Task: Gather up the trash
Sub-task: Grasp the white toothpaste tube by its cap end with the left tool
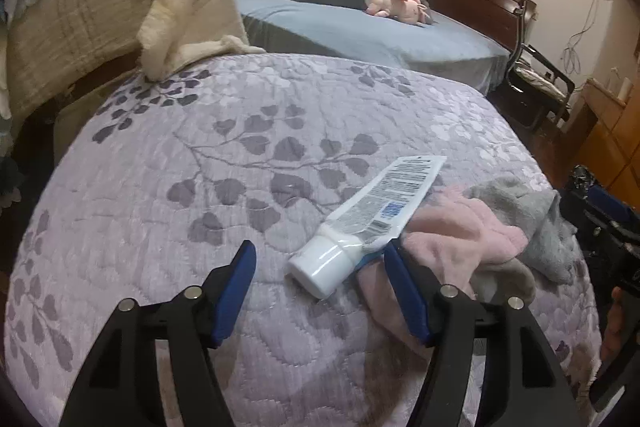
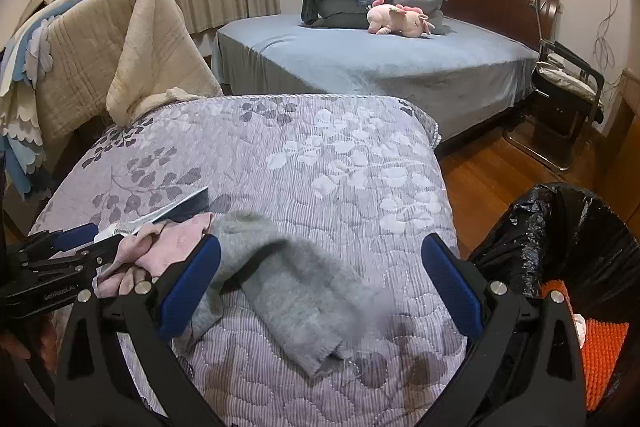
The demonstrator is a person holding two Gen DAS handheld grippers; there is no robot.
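The left black two-finger gripper with blue pads (image 1: 320, 263) reaches forward, low and level, its fingers (image 1: 240, 279) spread wide apart and closed on nothing. The right black gripper with blue pads (image 2: 320, 267) sits to its right, fingers (image 2: 452, 287) likewise spread wide. A bare hand (image 1: 614, 327) grips the right gripper's handle.

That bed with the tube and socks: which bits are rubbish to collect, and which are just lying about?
For the job: white tube, black-lined trash bin, left gripper.
Just lying about: pink sock, grey sock, pink plush toy.
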